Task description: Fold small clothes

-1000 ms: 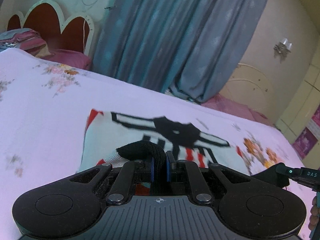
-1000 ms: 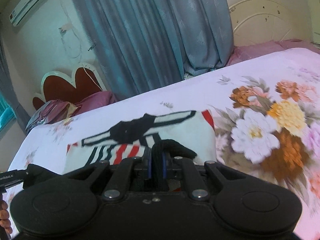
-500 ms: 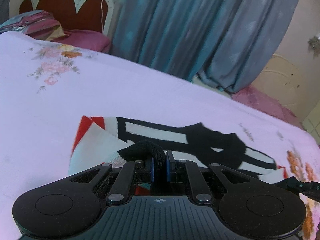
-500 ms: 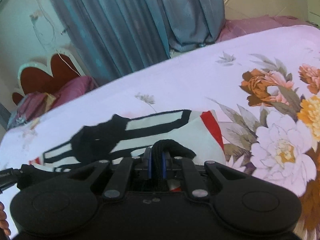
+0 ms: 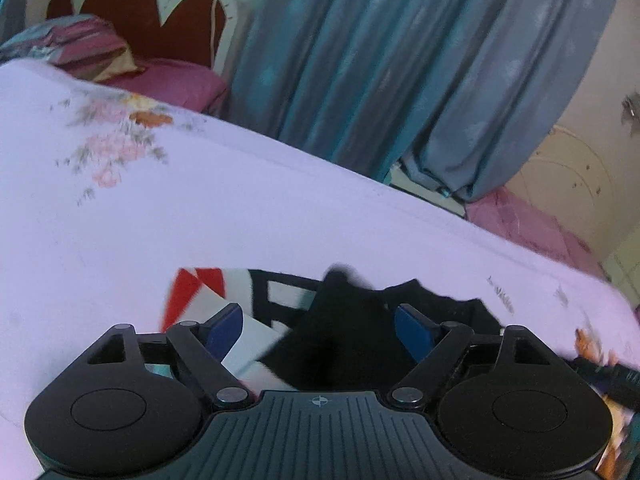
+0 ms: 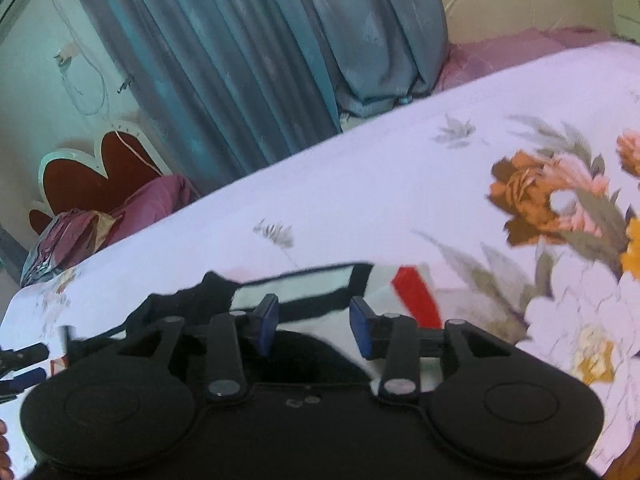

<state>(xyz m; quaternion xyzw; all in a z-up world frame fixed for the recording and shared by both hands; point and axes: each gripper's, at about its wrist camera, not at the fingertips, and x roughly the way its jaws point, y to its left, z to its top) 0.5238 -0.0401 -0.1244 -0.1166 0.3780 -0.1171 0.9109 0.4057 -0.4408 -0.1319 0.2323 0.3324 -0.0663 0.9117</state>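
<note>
A small white garment [image 5: 248, 340] with black bands and red patches lies on the floral bedsheet [image 5: 240, 216]. Its black edge lies loose between the fingers of my left gripper [image 5: 320, 330], which is open just above it. In the right wrist view the same garment [image 6: 316, 284] lies under my right gripper [image 6: 314, 326], also open, with black cloth loose below its blue pads [image 6: 267, 322]. The near part of the garment is hidden behind both gripper bodies.
Blue curtains [image 5: 400, 80] hang behind the bed. A red scalloped headboard [image 5: 152, 20] and pink pillows [image 5: 172, 80] are at the far left. The other gripper's tip [image 5: 608, 372] shows at the right edge. The sheet has large printed flowers [image 6: 560, 208] to the right.
Both grippers have opened and let go of the black garment edge they were holding. The garment has dropped onto the sheet, and both grippers have moved forward over it.
</note>
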